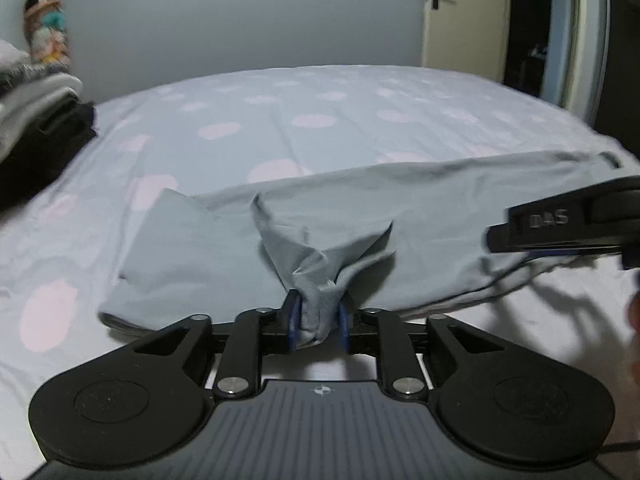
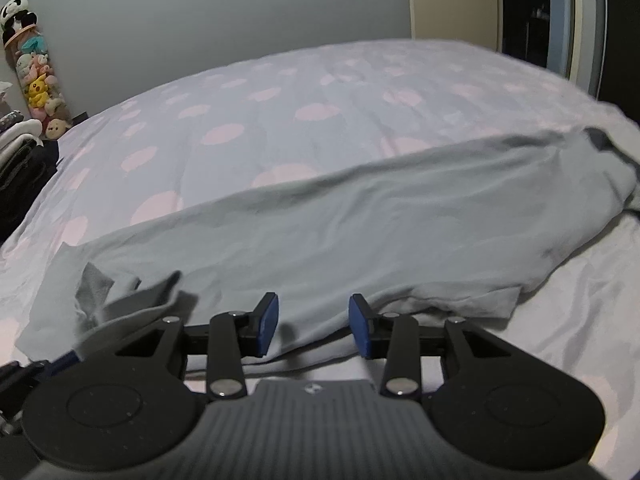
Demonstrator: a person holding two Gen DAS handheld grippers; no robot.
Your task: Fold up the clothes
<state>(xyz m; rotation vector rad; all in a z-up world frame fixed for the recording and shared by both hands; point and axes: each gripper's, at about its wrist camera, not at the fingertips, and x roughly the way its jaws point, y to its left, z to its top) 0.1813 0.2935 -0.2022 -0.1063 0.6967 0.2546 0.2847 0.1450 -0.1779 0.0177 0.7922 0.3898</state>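
The grey shirt (image 1: pixel 360 216) lies spread across the lower middle of the bed (image 1: pixel 320 100), barely folded, its near edge bunched between the left gripper (image 1: pixel 316 320) pads, while the right gripper (image 2: pixel 313 326) hangs open and empty over the hem, so most folds remain.

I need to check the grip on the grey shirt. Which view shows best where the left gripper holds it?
The left wrist view: a bunch of the grey shirt sits between the left gripper pads. The right wrist view shows that bunch only blurred at its left edge.
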